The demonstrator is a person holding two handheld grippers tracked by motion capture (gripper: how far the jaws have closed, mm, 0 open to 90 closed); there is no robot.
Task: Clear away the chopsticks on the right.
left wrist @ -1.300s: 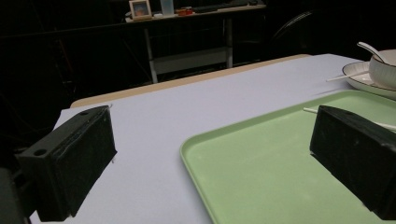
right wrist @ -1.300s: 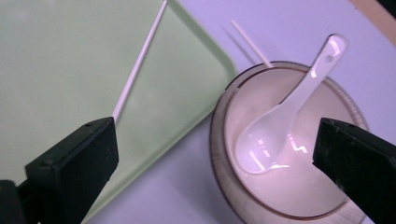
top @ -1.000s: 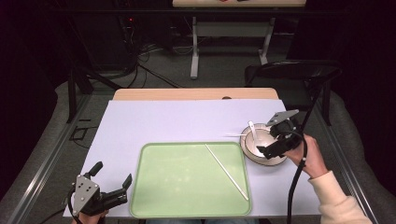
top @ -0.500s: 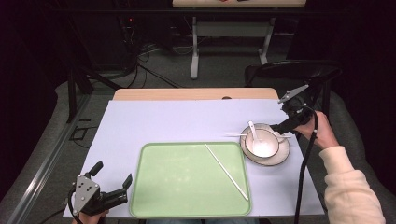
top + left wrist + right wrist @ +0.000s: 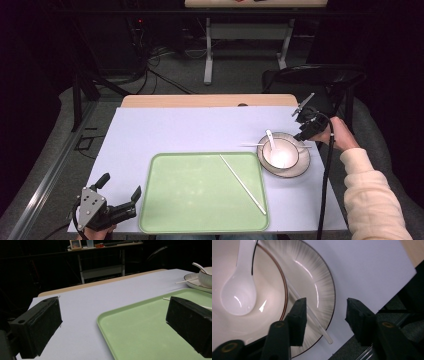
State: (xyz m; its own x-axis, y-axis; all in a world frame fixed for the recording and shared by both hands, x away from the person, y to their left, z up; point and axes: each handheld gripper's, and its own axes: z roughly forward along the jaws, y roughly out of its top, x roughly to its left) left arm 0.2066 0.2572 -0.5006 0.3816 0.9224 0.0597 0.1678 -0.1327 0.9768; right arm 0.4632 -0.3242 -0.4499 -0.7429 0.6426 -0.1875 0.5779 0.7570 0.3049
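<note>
A white bowl with a white spoon in it stands on a ribbed plate at the right of the table. One white chopstick lies across the plate under the bowl, and its end rests on the plate's rim. My right gripper hangs over that rim; its jaws have just been closing, with the chopstick end between them, untouched. A second chopstick lies on the green tray. My left gripper rests wide open at the tray's near left corner.
The white table cover ends just right of the plate, with dark floor beyond. A black chair stands behind the right gripper. A wooden strip runs along the far edge. Another table stands farther back.
My right gripper has shifted from over the bowl to the plate's right rim. The left gripper has kept still.
</note>
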